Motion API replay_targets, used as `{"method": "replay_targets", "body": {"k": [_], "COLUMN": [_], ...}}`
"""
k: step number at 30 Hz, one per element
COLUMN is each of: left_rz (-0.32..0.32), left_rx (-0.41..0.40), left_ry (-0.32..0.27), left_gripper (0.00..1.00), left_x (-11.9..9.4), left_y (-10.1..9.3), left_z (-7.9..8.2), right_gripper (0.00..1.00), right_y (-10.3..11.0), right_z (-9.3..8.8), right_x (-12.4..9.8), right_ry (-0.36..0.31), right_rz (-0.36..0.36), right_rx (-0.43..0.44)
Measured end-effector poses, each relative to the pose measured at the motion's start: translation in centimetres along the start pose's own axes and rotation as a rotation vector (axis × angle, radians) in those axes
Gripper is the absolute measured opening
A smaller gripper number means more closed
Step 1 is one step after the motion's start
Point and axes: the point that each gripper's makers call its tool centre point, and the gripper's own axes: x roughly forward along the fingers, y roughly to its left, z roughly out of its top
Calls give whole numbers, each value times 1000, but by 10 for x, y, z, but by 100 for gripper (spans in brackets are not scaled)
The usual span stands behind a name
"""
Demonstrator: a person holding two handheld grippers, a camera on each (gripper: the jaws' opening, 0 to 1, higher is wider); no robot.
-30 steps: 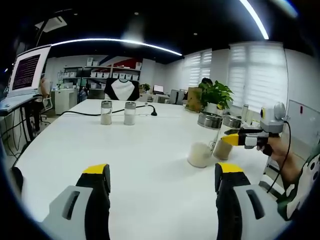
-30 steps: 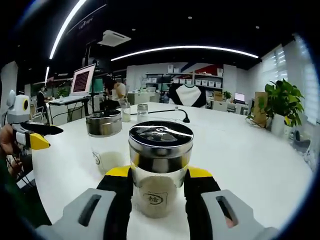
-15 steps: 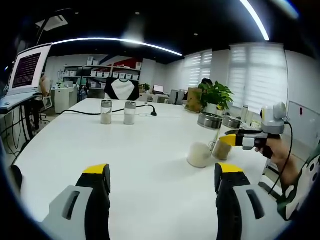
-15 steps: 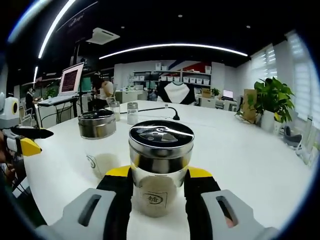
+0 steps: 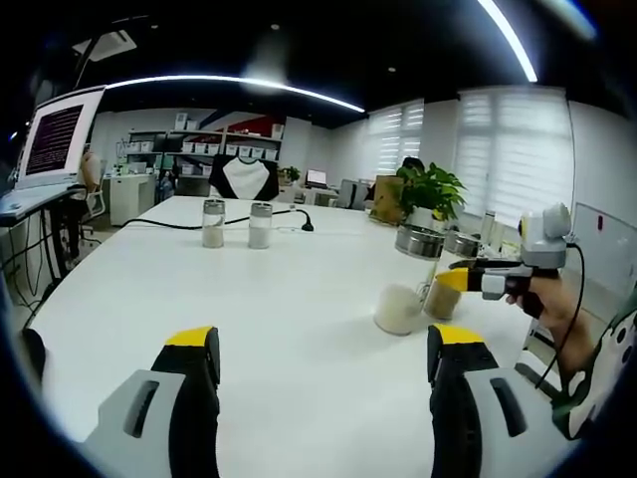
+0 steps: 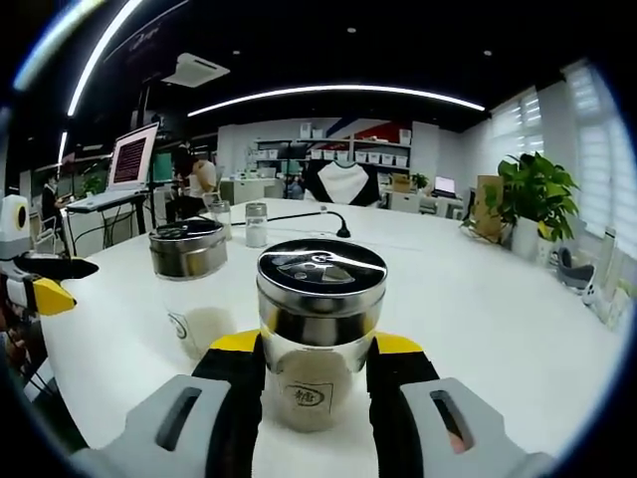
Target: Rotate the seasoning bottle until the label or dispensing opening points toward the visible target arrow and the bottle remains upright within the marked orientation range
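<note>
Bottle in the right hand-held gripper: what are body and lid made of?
Seasoning bottle: the body looks like clear glass, though it may be plastic; pale powder shows through it behind a small printed label. Its lid looks like polished metal, probably steel, with a mirror-like band reflecting the room.

No legible text on anything.

Open tabletop to the left, crowded corner on the right.

The white table [image 5: 299,299] lies bare ahead of the left gripper [image 5: 323,363], giving free passage toward two small shakers [image 5: 235,224] and a black cable [image 5: 179,227] far off. The right gripper [image 6: 317,370] has its jaws closed around a steel-lidded jar [image 6: 320,339]; a second jar [image 6: 189,284] stands just beside it on the left, narrowing that side. A potted plant [image 6: 532,199] stands well apart on the right.
</note>
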Motion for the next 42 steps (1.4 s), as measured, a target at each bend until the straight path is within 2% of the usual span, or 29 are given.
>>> {"method": "replay_targets", "body": {"k": [9,12,16,29,42], "left_rz": [2,2,5,3,-10], "left_rx": [0,1,2,6,9], "left_ry": [1,0,-1,2,4], "left_gripper": [90,90,90,90,91], "left_x": [0,0,-1,0,4], "left_y": [1,1,2,1,-5], "left_z": [0,1,1,1,-2], "right_gripper": [39,40,50,51,52], "right_y": [1,1,2,3,-17], "right_z": [0,-2,-10,-12,-9], "right_x": [0,0,-2,-21,-45], "right_ry": [3,20,49,61,39], "right_rz": [-4,-13,-3,43,24], "right_rx": [1,-24,-9,-33,-34]}}
